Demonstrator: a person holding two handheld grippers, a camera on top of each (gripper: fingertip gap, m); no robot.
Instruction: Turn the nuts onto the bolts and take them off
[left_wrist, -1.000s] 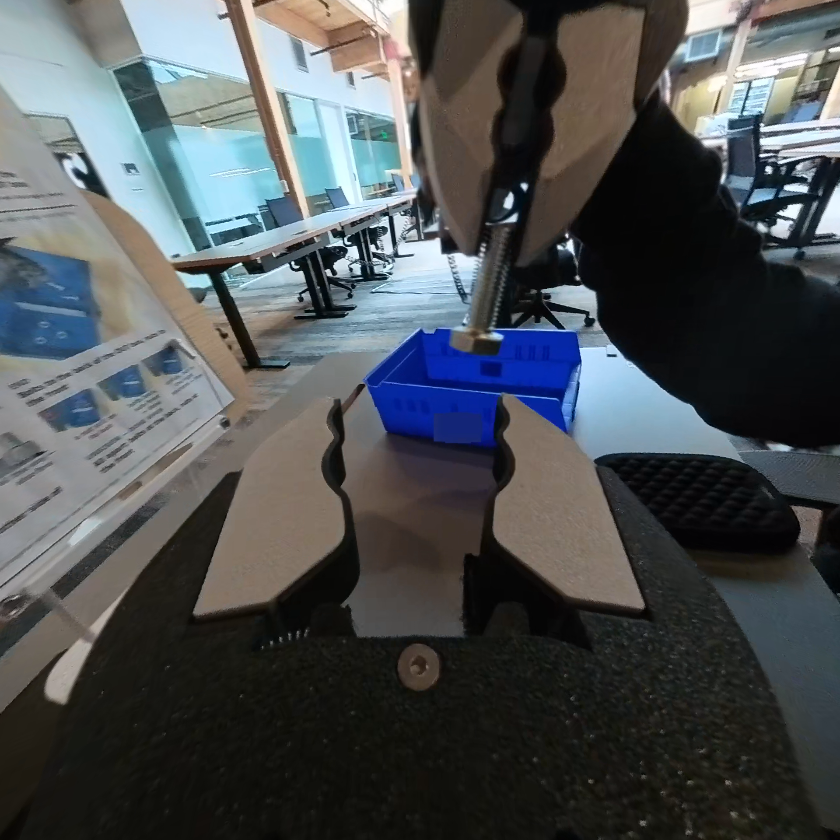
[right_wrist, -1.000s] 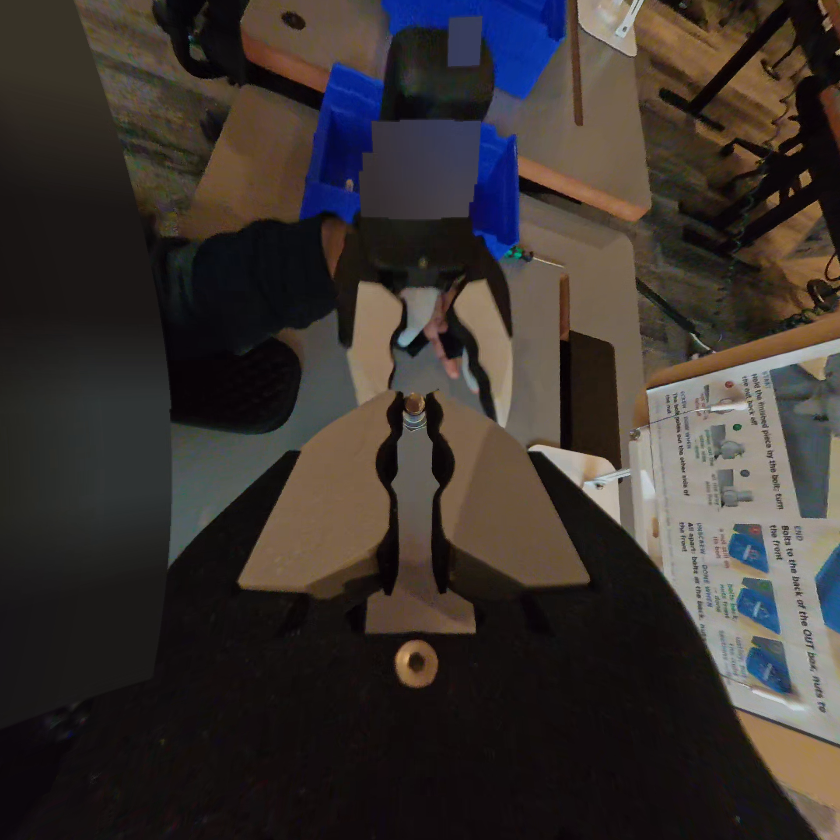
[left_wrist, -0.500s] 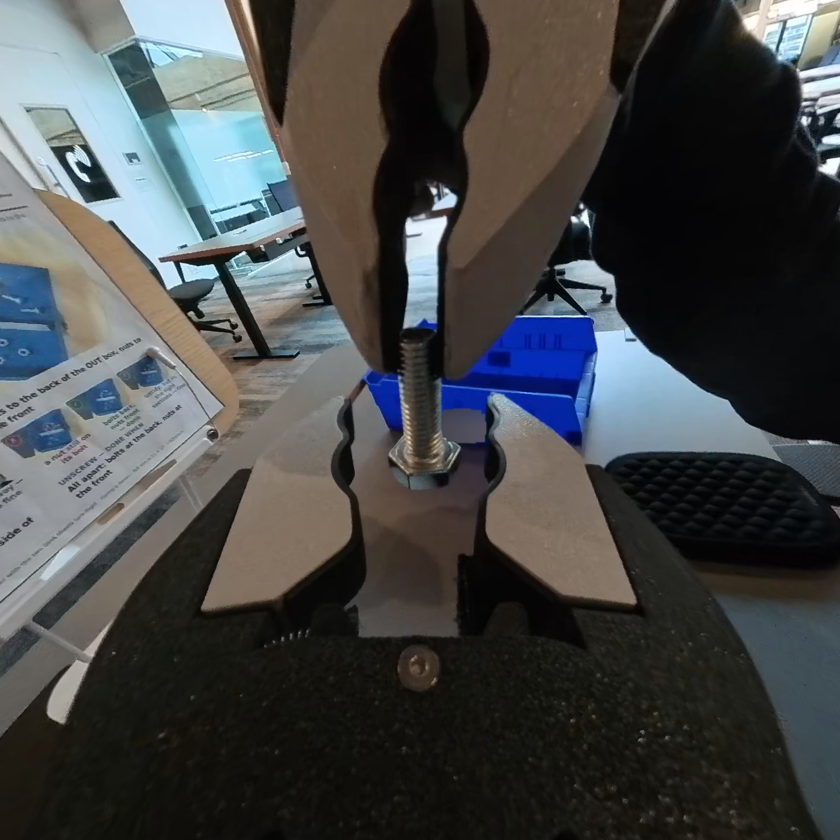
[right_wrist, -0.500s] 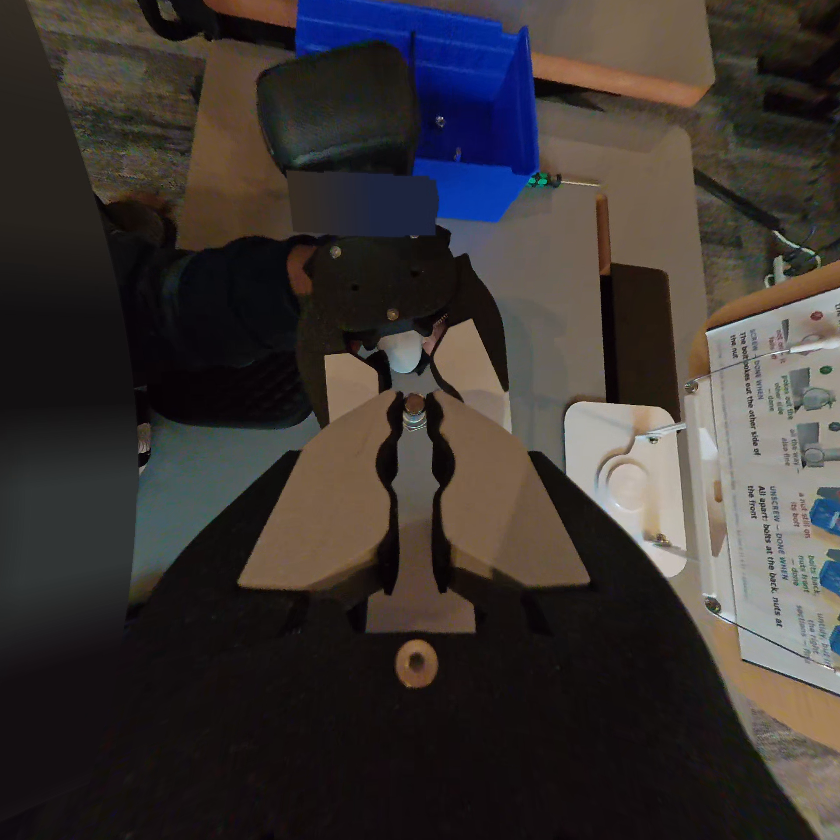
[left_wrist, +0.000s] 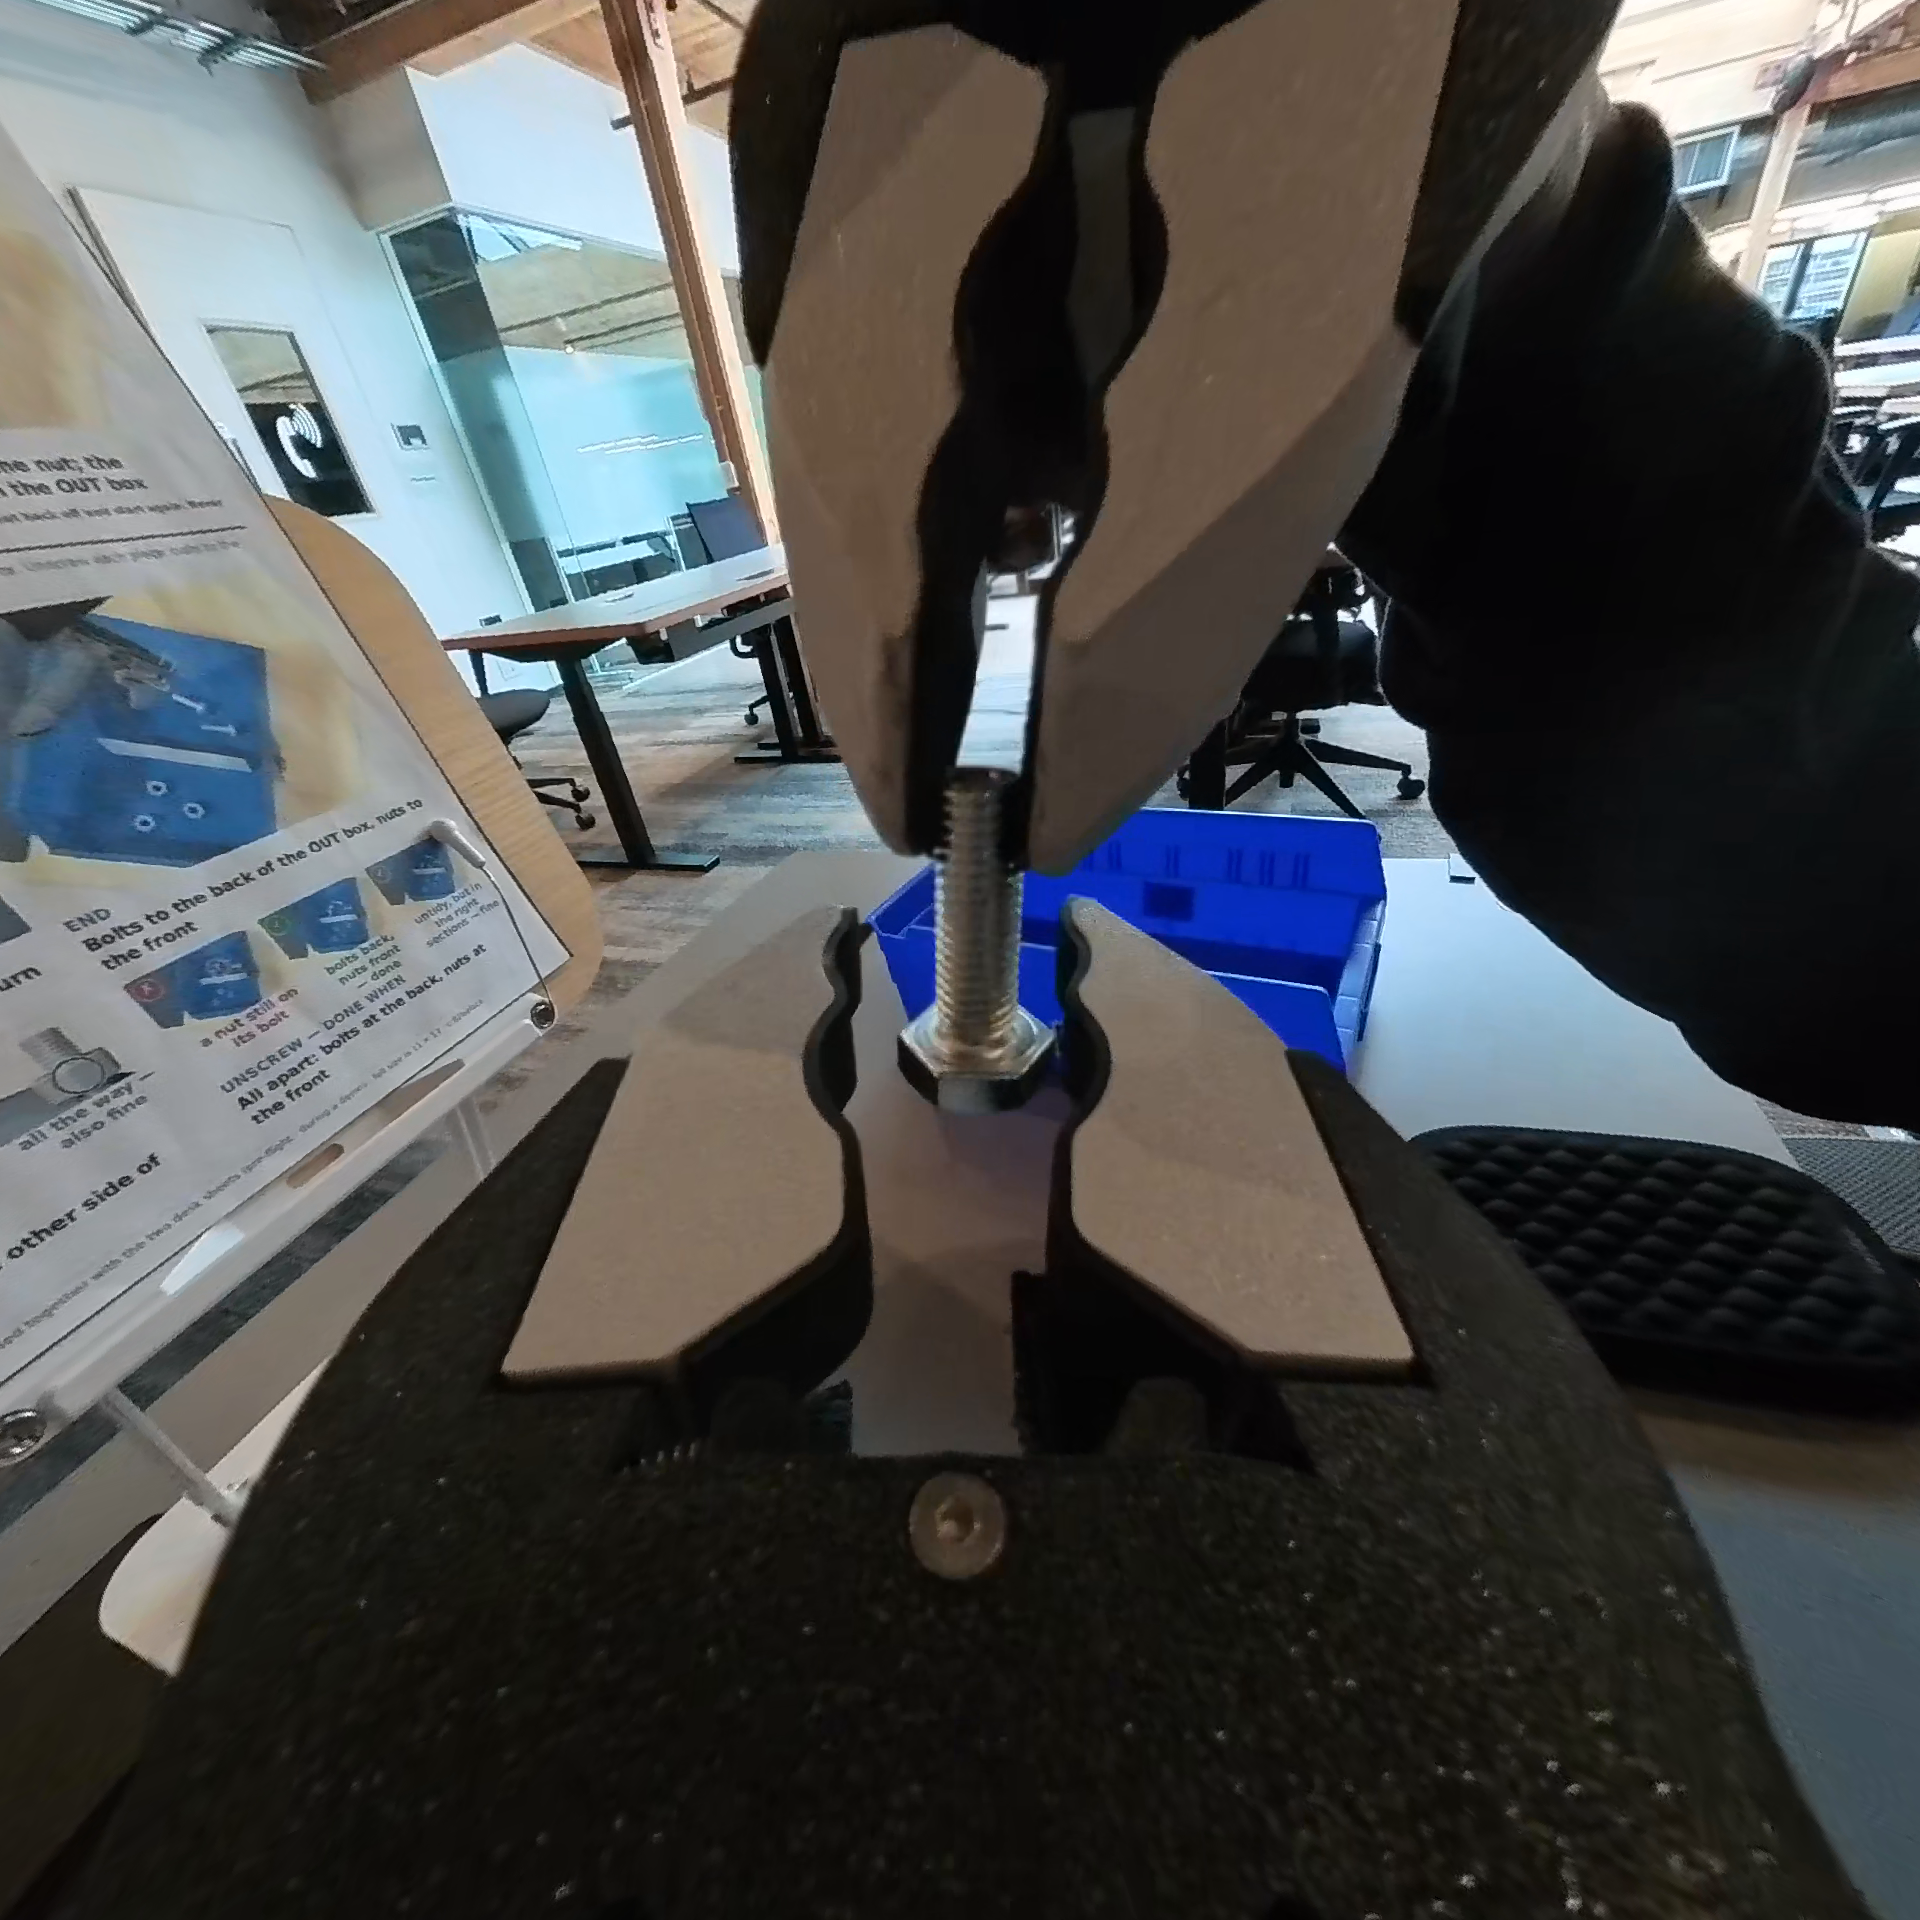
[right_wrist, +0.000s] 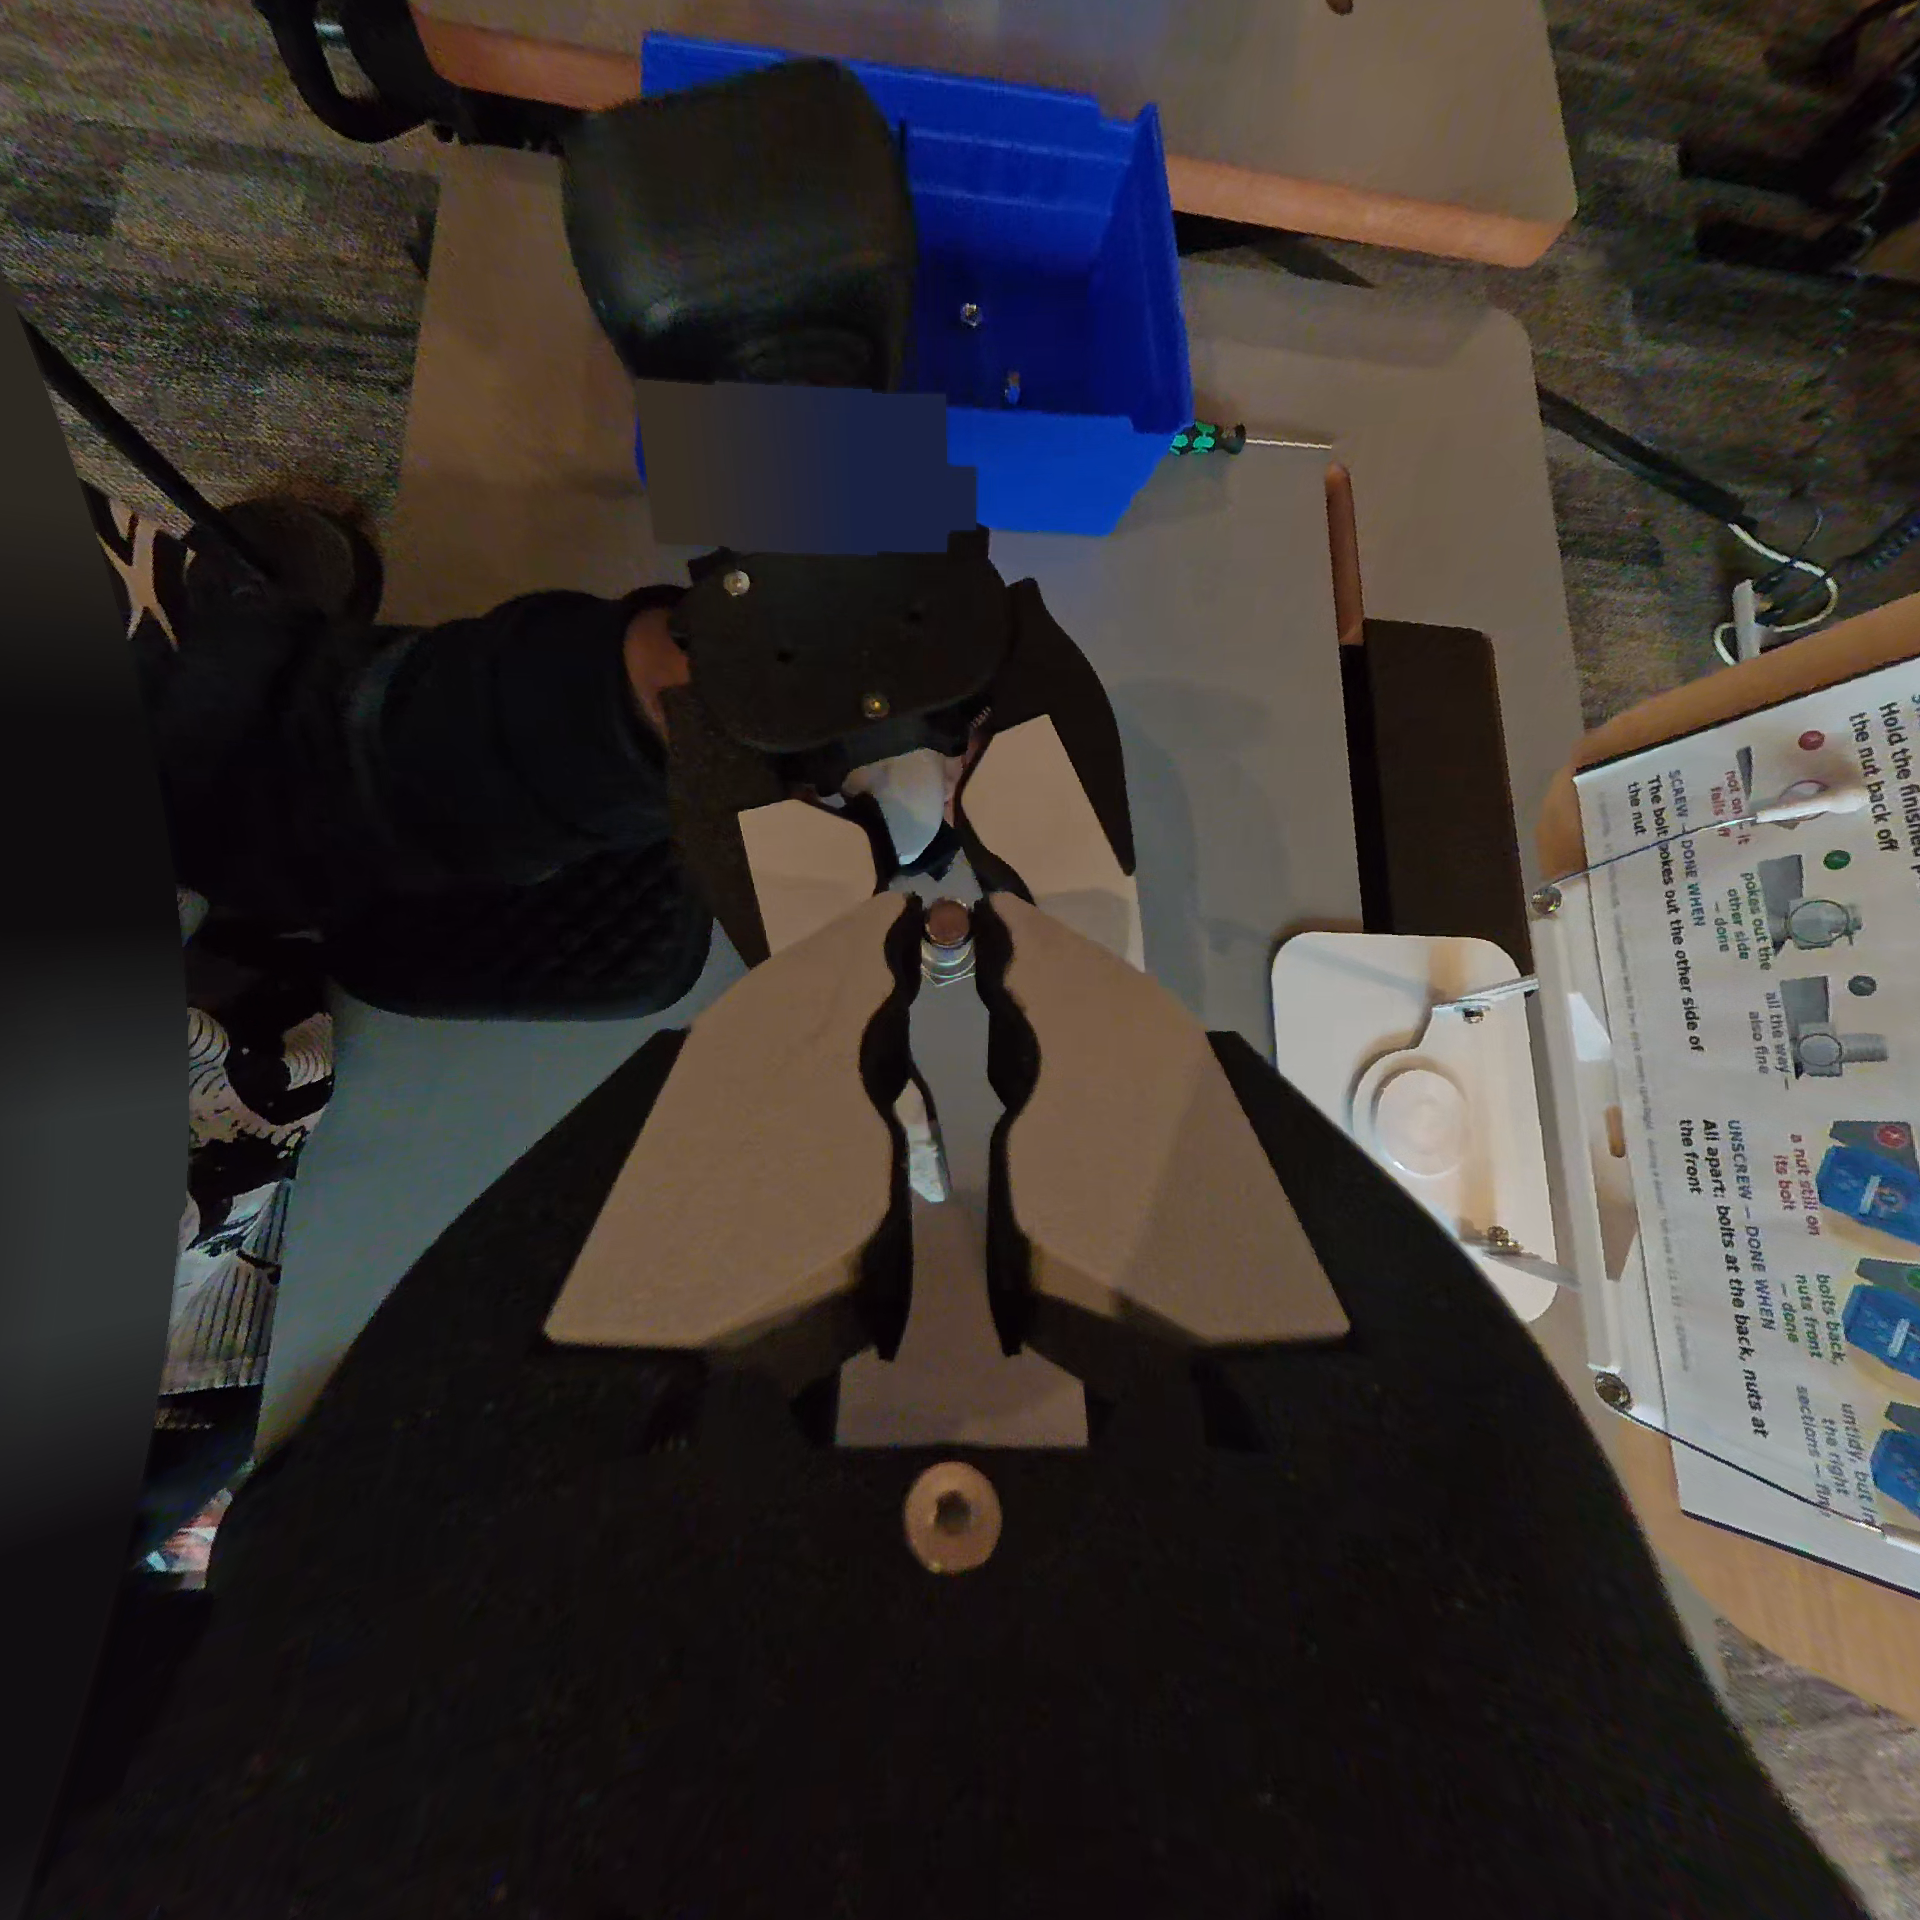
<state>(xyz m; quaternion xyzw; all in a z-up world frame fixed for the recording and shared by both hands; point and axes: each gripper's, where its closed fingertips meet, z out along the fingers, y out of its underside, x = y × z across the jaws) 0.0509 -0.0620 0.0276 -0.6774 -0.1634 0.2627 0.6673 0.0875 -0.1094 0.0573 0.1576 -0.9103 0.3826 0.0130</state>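
While upright, bolt (left_wrist: 975, 935) before blue bin (left_wrist: 1247, 894)

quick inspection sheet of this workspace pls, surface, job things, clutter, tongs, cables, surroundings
surface: grey table, bare around the work spot.
job's things: bolt upright, hex end down between the left tongs' fingers; a nut or head at that end, cannot tell which. blue bin behind, a few small metal parts inside.
clutter: green-handled screwdriver beside the bin; black pad; instruction sheet on a stand; white tray.
grippers: right tongs shut on the bolt's threaded tip; left tongs open around its lower end.
cables: white cable on the floor.
surroundings: office desks and chairs, glass walls.
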